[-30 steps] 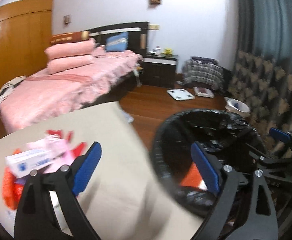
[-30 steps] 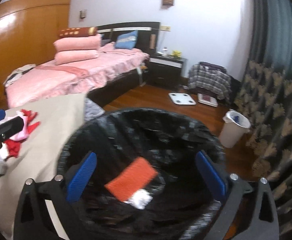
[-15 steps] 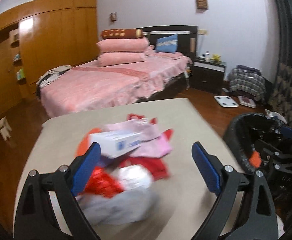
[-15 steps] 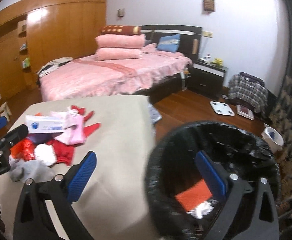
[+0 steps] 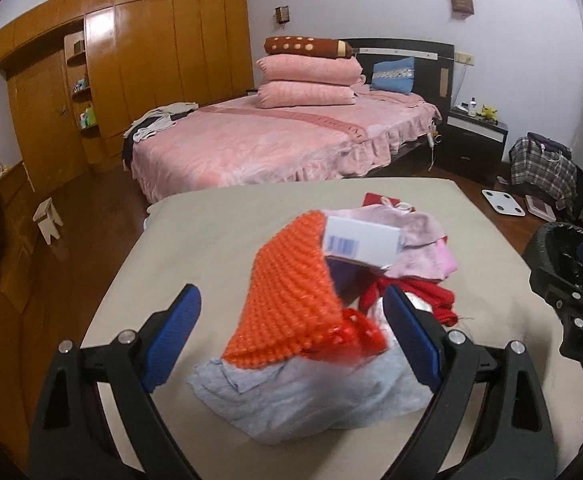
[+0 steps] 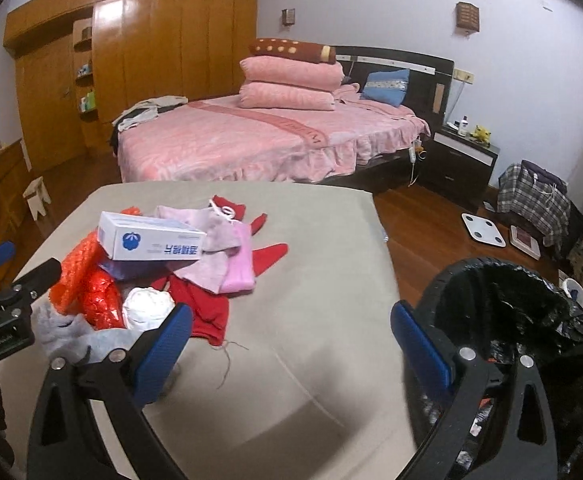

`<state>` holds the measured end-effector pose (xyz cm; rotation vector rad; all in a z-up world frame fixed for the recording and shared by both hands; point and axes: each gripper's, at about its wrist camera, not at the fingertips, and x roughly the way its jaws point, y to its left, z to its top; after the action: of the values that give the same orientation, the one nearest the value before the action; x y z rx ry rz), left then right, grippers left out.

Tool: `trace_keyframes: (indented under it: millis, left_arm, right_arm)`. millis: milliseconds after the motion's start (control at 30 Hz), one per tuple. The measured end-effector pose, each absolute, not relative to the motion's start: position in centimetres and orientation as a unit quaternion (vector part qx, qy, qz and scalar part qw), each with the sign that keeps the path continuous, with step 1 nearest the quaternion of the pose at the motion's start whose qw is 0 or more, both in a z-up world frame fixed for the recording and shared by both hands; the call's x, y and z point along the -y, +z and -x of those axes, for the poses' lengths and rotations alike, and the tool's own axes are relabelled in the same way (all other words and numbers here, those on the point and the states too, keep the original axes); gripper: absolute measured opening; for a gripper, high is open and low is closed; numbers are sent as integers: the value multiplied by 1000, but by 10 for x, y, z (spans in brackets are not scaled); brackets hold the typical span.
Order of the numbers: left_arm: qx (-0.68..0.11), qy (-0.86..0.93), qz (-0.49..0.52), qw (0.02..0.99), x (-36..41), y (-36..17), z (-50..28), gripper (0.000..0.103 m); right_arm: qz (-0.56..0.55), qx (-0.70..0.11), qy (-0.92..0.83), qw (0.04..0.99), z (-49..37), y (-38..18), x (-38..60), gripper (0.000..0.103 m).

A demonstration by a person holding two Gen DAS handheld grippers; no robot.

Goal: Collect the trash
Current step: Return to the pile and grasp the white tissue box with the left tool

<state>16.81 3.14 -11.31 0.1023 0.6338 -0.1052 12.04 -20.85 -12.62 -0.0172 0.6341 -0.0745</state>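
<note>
A heap of trash and cloth lies on the beige table (image 5: 211,240): an orange bubble-wrap sheet (image 5: 291,280), a white box (image 5: 361,242) on top, pink cloth (image 6: 231,240), red cloth (image 6: 207,308), a white wad (image 6: 147,306) and a grey rag (image 5: 311,396). My left gripper (image 5: 291,340) is open, its blue pads on either side of the heap's near end, holding nothing. My right gripper (image 6: 291,348) is open over bare table to the right of the heap. The black-lined bin (image 6: 523,320) stands at the table's right edge.
A pink bed (image 5: 283,140) lies beyond the table. A wooden wardrobe (image 5: 131,60) lines the left wall and a small stool (image 5: 47,216) stands on the floor. A nightstand (image 5: 471,136), a checked bag (image 5: 543,168) and a white scale (image 5: 503,202) are at the right.
Both grippers have swung left, away from the bin and toward the heap on the table. The left one has moved close up to the heap. Both stayed open.
</note>
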Motion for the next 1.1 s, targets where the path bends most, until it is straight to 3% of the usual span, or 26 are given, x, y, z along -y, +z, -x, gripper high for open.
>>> trace_keyframes:
  millis: [633, 1100]
  left_arm:
    - [-339, -44, -37, 939, -42, -140, -166, 81]
    - [-339, -28, -32, 940, -60, -143, -167, 80]
  right_arm:
    - [15, -323, -10, 946, -137, -147, 184, 96]
    - [23, -347, 66, 935, -160, -166, 134, 72]
